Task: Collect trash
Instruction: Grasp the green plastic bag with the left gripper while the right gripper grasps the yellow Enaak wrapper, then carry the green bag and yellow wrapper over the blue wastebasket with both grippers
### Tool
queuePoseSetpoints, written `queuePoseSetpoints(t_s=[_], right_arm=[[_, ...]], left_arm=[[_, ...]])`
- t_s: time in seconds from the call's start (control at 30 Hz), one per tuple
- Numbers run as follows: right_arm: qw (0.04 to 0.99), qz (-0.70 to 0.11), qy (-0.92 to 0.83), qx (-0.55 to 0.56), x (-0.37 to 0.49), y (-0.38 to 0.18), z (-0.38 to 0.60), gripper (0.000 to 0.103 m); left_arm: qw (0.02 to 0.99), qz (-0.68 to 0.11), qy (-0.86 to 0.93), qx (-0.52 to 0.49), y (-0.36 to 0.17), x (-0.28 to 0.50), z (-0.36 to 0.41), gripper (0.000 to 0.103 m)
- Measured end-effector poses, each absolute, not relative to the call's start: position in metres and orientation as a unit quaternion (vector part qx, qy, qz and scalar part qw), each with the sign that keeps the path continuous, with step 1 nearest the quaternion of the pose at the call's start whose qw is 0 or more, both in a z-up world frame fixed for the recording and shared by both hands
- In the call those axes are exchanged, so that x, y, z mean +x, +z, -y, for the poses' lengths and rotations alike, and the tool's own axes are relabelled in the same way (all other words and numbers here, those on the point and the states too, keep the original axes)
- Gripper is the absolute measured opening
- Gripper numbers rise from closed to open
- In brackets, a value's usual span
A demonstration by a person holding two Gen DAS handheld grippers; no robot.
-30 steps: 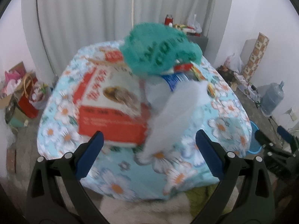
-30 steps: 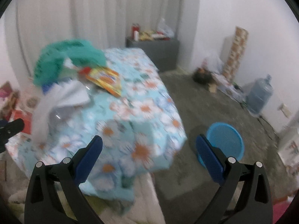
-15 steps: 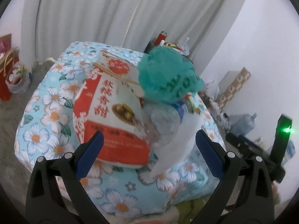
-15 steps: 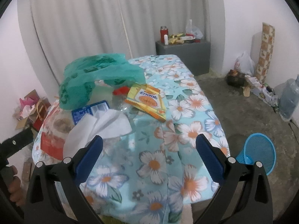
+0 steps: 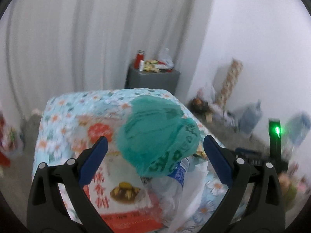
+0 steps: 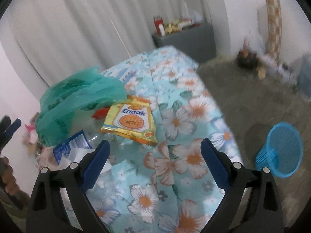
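Trash lies on a table with a floral cloth. A crumpled green plastic bag sits on top of a clear bottle with a blue label. A red and white snack bag lies left of it, and white tissue lies beside the bottle. A yellow Enaak wrapper lies flat near the middle. My left gripper is open and empty above the green bag. My right gripper is open and empty over the cloth, just in front of the wrapper.
A blue mesh basket stands on the floor right of the table. A grey cabinet with bottles stands by the curtain. A water jug and clutter line the right wall. My right gripper's green light shows at the left wrist view's right.
Both grippers have moved in closer over the table. The left view has tilted up toward the green bag. The right gripper now hangs nearer the yellow wrapper. Both stay open.
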State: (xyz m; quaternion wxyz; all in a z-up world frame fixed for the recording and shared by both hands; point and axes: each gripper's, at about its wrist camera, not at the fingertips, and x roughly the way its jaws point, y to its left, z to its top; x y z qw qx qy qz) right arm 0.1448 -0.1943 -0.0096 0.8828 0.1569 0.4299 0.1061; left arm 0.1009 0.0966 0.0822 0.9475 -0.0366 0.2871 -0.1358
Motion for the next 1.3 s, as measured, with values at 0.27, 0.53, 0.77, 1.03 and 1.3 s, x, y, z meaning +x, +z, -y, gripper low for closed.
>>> queuePoseSetpoints(t_s=[0.27,0.53,0.77,1.03,1.3], right_arm=[[0.772,-0.507,0.174,0.342,0.194,-0.059,0.215,0.082],[0.713,-0.542,0.205,0.395,0.236,-0.096,0.204,0.075],[0.703,-0.546,0.211,0.404,0.244,-0.107,0.205,0.044],[0.705,-0.529,0.219,0.418,0.236,-0.104,0.223,0.01],[0.722,-0.486,0.243,0.428,0.218,-0.074,0.236,0.004]], left_arm=[[0.928,-0.341,-0.153,0.011,0.081,0.161,-0.073,0.094],[0.883,-0.448,-0.138,-0.002,0.043,0.228,-0.075,0.094],[0.887,-0.448,-0.11,0.029,0.038,0.233,-0.074,0.073],[0.902,-0.418,-0.086,0.07,0.056,0.223,-0.067,0.041],[0.927,-0.365,-0.072,0.05,0.097,0.207,-0.08,0.026]])
